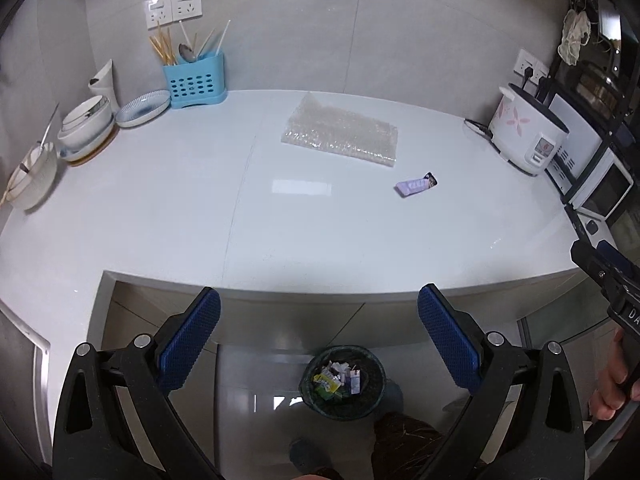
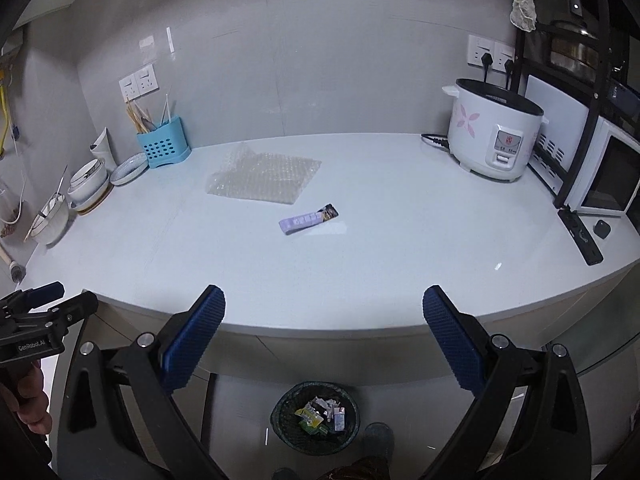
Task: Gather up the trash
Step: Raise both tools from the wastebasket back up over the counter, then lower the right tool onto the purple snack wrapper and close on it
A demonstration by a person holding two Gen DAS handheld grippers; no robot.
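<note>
Left wrist view: the left claw (image 1: 319,312) is held wide apart w/ nothing in it, above the bench (image 1: 160,216) edge. The bubble wrap (image 1: 341,133) is seen far back, the purple wrapper (image 1: 416,185) nearer, to the right. The trash bin (image 1: 343,382) is on the floor below, w/ some trash inside.

Right wrist view: the right claw (image 2: 324,314) is also spread wide and empty, touching nothing. The purple wrapper (image 2: 308,220) lies flat, approx. straight ahead. It should be picked by its short sides, pads pressed low to the bench, then dropped in the trash bin (image 2: 316,412)
</note>
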